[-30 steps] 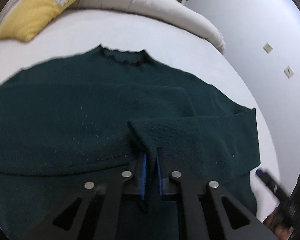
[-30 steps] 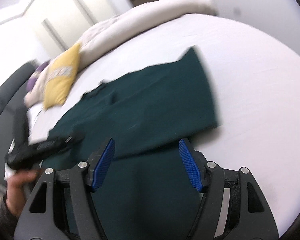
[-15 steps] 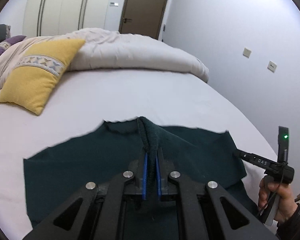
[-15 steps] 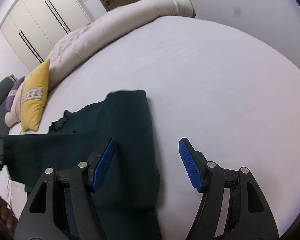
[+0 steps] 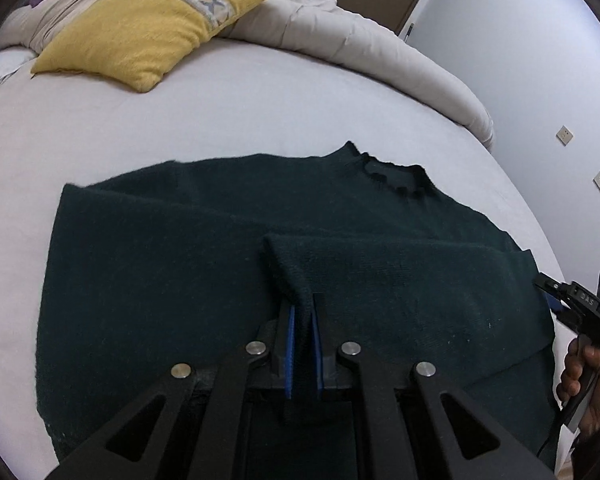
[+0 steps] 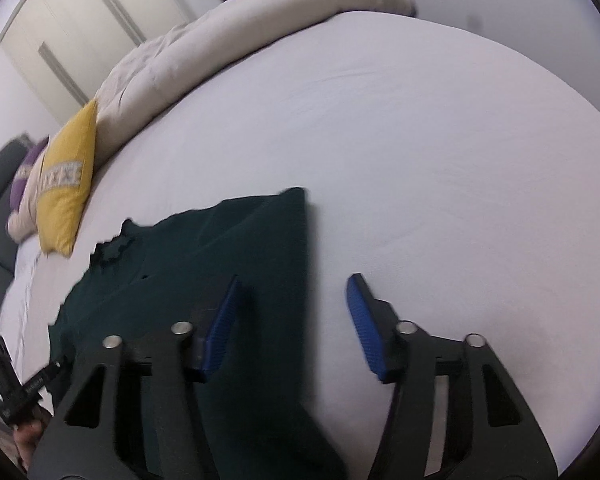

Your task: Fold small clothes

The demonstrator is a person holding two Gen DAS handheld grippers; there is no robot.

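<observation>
Dark green knit sweater lies spread, one fold pinched upward.

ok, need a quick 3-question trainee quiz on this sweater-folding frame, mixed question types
1. True or false: the left tongs are shut on a fold of the dark green sweater.
2. Which lies nearest the sweater's collar? A) yellow pillow B) rolled duvet C) wall sockets
3. Fill in: in the right wrist view the right tongs are ____, their left pad over the sweater and their right pad over the bedsheet.

Key: 1 true; 2 B; 3 open
</observation>
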